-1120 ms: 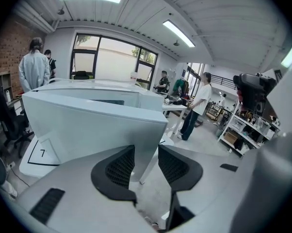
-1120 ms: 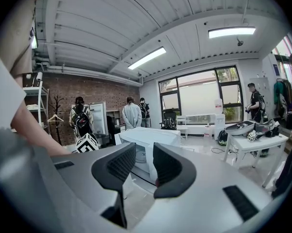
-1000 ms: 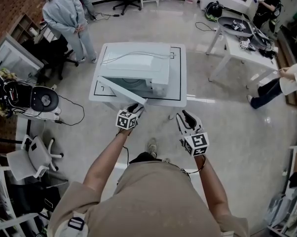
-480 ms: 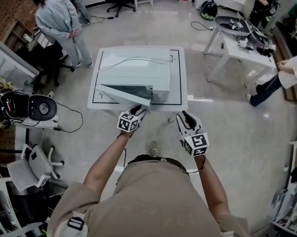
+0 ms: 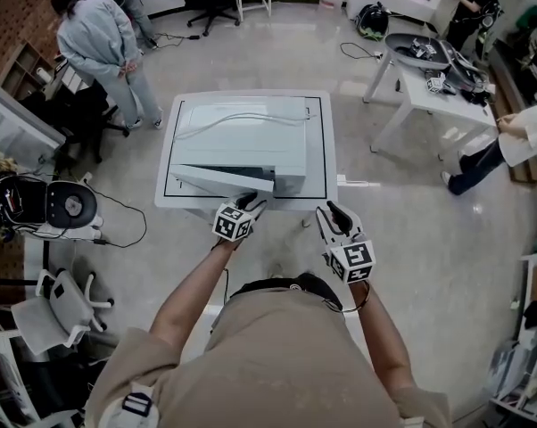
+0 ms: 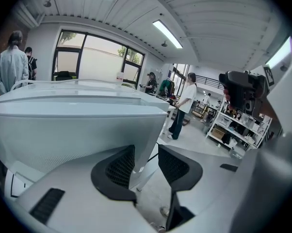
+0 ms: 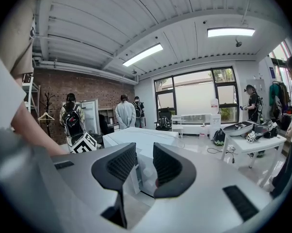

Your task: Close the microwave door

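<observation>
Microwave (image 5: 251, 132) sits in the middle of a white table (image 5: 326, 163), top facing the head camera, with a cable lying across its lid. Door (image 5: 217, 178) isn't shut: it's swung out at a shallow angle from the front, hinged at the left, so there's a thin wedge of gap between it and the oven body. Left gripper (image 5: 249, 203) has its tip right at the door's free end. From its own view the door (image 6: 73, 125) fills the left side as a big pale panel just above the left jaw, but I honestly can't tell if it's touching. Its jaws (image 6: 146, 161) are a bit apart with nothing pinched, just floor and a table leg showing through the gap. Right gripper (image 5: 329, 214) hangs off to the right by the table's front edge, apart from the microwave. Its jaws (image 7: 144, 166) are also slightly apart and empty, pointed at the microwave (image 7: 141, 142). Person in a grey coat (image 5: 103, 38) stands at the far left.
</observation>
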Available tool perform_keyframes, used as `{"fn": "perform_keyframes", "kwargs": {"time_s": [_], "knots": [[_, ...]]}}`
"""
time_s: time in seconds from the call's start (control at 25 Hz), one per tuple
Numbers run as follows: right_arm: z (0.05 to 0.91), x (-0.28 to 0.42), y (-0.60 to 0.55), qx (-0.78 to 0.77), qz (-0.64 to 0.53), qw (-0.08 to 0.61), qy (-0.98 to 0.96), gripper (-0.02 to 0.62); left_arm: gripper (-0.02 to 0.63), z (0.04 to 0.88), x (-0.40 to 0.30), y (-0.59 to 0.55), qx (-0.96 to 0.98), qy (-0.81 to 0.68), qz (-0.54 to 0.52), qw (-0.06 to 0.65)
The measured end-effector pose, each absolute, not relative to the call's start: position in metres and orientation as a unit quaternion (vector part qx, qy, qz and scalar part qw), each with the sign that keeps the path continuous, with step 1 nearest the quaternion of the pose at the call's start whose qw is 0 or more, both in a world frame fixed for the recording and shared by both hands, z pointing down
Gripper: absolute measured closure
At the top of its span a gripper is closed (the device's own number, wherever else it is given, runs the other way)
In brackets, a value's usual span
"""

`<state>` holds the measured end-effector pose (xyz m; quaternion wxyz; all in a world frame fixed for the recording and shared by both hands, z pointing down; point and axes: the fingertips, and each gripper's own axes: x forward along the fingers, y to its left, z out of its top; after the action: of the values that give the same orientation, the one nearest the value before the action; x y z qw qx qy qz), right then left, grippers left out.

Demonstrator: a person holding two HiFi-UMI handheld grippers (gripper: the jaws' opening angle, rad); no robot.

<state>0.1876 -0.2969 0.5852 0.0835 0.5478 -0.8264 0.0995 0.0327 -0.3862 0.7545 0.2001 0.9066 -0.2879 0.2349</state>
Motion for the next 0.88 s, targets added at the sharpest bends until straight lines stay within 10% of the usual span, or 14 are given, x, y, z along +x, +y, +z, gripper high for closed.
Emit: {"fn": "perform_keyframes", "kwargs": {"time_s": [0.88], "knots": [[0.599, 0.195, -0.337, 0.535, 0.105, 0.101, -0.832, 0.479, 0.554, 0.759, 0.052, -0.440, 0.897, -0.302, 0.237, 0.217]]}}
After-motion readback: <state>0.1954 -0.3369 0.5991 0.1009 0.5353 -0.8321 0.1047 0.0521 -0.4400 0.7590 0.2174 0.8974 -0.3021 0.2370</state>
